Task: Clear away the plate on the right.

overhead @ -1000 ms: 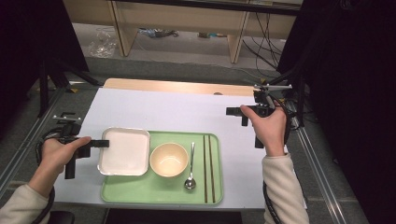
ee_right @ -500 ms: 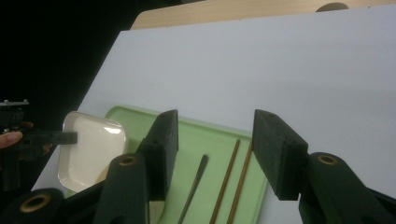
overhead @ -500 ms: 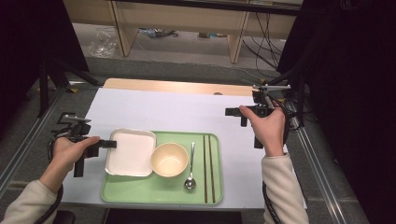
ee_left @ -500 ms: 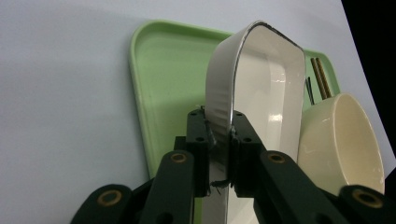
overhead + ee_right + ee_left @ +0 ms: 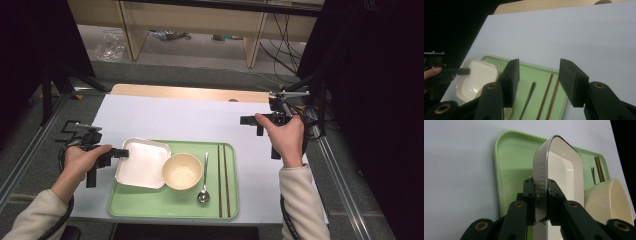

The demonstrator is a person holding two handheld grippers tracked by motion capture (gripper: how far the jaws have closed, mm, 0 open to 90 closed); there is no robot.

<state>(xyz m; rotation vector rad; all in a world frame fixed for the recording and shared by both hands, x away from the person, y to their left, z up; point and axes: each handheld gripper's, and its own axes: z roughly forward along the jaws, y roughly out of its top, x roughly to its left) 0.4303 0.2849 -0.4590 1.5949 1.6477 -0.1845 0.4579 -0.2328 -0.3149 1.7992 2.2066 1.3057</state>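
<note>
Gripping: my left gripper (image 5: 121, 152) is clamped on the near-left rim of the white square dish (image 5: 144, 163); in the left gripper view its pads (image 5: 534, 192) press the rim from both sides.
Dish: it sits straight ahead of my left jaws, partly over the left end of the green tray (image 5: 150, 205), its far corner raised in the left gripper view, so it looks tilted rather than flat.
Left hand: my left hand (image 5: 80, 162) wraps the gripper body just behind the jaws, off the tray's left edge.
Bowl: a cream bowl (image 5: 183, 171) stands just beyond the dish from my left gripper, touching or nearly touching its far edge; I cannot tell which.
Spoon: a metal spoon (image 5: 204, 180) lies on the tray past the bowl.
Chopsticks: a pair of brown chopsticks (image 5: 222, 177) lies beyond the spoon, near the tray's right edge.
Right gripper: my right gripper (image 5: 246, 120) hangs over the bare white table (image 5: 190, 120), well apart from the tray; its jaws stand apart with nothing between them.
Right hand: my right hand (image 5: 286, 140) holds that gripper, the tray lying ahead of and below its jaws.
</note>
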